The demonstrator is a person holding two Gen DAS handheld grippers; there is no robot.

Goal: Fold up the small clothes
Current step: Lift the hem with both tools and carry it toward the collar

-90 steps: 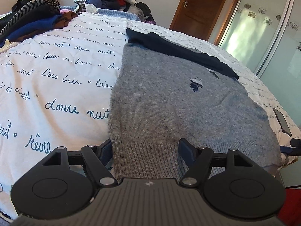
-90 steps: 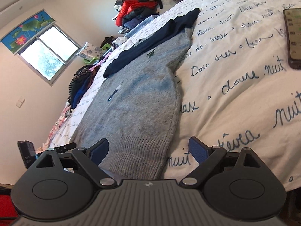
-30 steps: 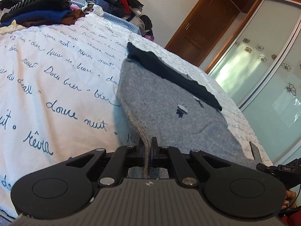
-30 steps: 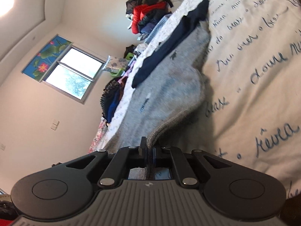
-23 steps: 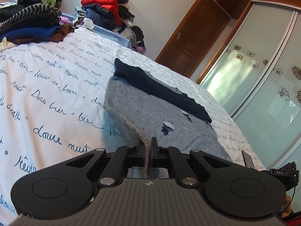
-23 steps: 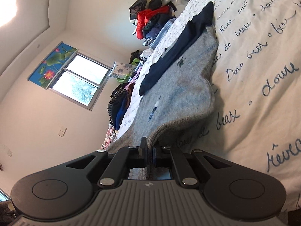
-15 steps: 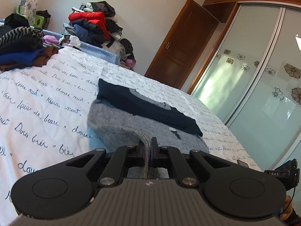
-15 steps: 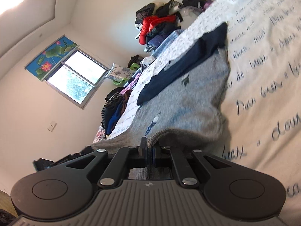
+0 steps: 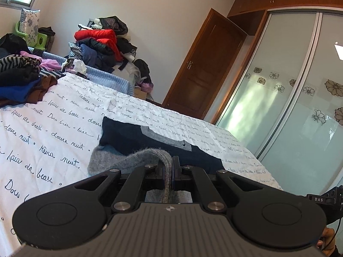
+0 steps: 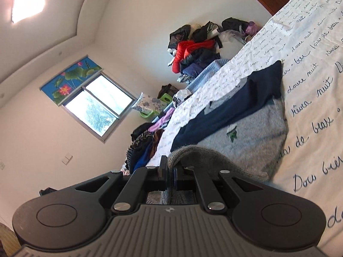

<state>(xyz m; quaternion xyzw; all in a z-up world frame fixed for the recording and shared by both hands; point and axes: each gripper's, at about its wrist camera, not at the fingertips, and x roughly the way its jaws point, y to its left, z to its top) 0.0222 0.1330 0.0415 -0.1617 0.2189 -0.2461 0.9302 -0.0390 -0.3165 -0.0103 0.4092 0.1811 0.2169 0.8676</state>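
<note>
The bed (image 9: 64,124) fills both views, its white quilt printed with looping dark script and lying smooth, with heaps of unfolded clothes (image 9: 100,42) at its far end. On the quilt lies the grey sweater (image 10: 253,128), a soft, fuzzy knit with a navy band across the shoulders and a small dark motif on the chest. Its ribbed hem is raised off the bed and curls forward over the body. The left gripper (image 9: 170,171) has its jaws pressed together on one stretch of that hem; the right gripper (image 10: 170,172) pinches another stretch the same way. To fold well, I judge both hands should travel level and in step toward the navy band, keeping the hem taut between them so the thick knit does not sag or bunch, then set it down square to the shoulders before letting go
</note>
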